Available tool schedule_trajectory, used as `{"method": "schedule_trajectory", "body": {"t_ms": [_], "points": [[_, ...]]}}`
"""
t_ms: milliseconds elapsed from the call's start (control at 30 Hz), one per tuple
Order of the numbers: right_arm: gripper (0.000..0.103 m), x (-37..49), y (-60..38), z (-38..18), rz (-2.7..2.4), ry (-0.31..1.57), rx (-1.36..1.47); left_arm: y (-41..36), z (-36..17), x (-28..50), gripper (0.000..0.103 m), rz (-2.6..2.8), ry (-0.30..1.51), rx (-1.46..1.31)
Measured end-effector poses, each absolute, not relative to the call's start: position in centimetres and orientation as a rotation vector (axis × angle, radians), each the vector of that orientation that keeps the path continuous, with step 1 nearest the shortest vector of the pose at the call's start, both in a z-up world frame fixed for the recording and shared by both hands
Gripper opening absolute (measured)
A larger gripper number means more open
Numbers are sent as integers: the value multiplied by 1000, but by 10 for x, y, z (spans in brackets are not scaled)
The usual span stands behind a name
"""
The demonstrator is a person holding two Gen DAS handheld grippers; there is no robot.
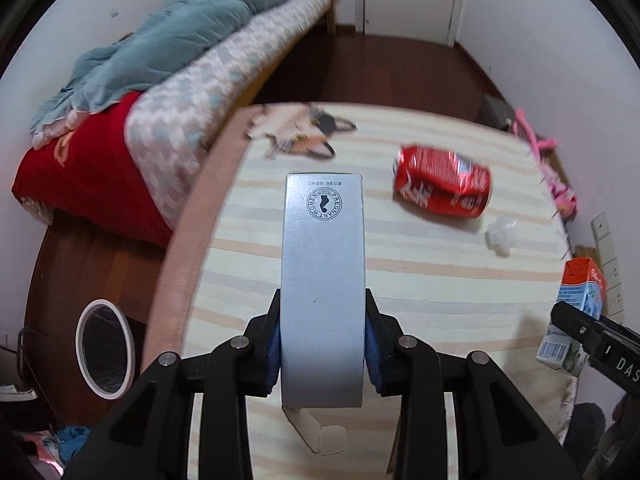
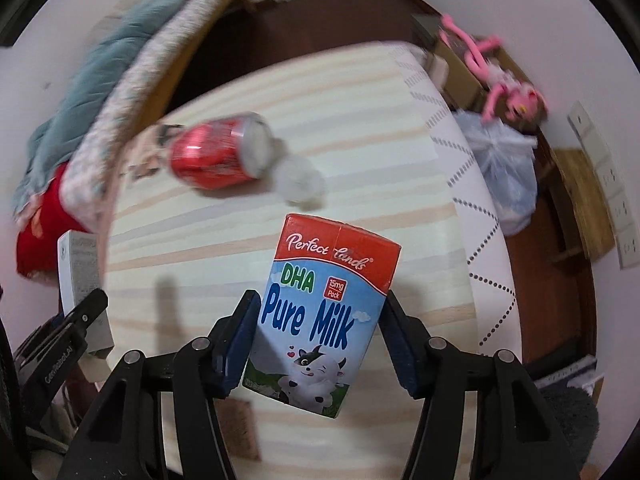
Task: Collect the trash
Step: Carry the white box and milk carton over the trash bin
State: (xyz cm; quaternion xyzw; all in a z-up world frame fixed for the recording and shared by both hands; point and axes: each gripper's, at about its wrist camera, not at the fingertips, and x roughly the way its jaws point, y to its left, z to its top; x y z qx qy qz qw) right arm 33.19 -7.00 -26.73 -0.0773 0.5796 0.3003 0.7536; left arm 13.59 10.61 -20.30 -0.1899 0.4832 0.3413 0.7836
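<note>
My left gripper [image 1: 323, 322] is shut on a long silver carton [image 1: 323, 280] with its bottom flap open, held above the striped table [image 1: 420, 280]. My right gripper [image 2: 318, 320] is shut on a "Pure Milk" carton [image 2: 320, 312], also lifted over the table; the carton shows at the right edge of the left wrist view [image 1: 580, 300]. A dented red soda can [image 1: 442, 186] lies on its side on the table, also seen in the right wrist view [image 2: 218, 154]. A small clear plastic cup [image 1: 500, 234] lies beside it, and shows again in the right wrist view [image 2: 298, 180].
A white-rimmed trash bin [image 1: 105, 348] stands on the floor left of the table. A bed with a teal blanket [image 1: 180, 40] lies behind. A tied plastic bag [image 2: 504, 160] and a pink plush toy [image 2: 508, 88] sit right of the table. A dog-shaped mat [image 1: 304, 130] lies at the table's far edge.
</note>
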Motion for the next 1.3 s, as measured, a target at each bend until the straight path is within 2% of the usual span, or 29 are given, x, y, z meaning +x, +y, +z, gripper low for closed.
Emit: {"method": "schedule_trajectory", "body": {"t_ms": [400,700,900,1000,1300], "points": [[61,227,0,-160,958,1111,-221,157,-112,17,30,849,839,-433],[60,112,114,-120,1217,1068,-311,227,-91,-105,30,1038,776,-480],[60,25,201,-138,1371,1095,-434,275,-118,-177,30,1164,793,-553],[60,-11,238,-160,1418,1122,-499,311,-151,-213,30,1170,833,-663],[60,-101,352,-283,1469,1305,-771,401,-279,-297,30,1073,1013,-1068]]}}
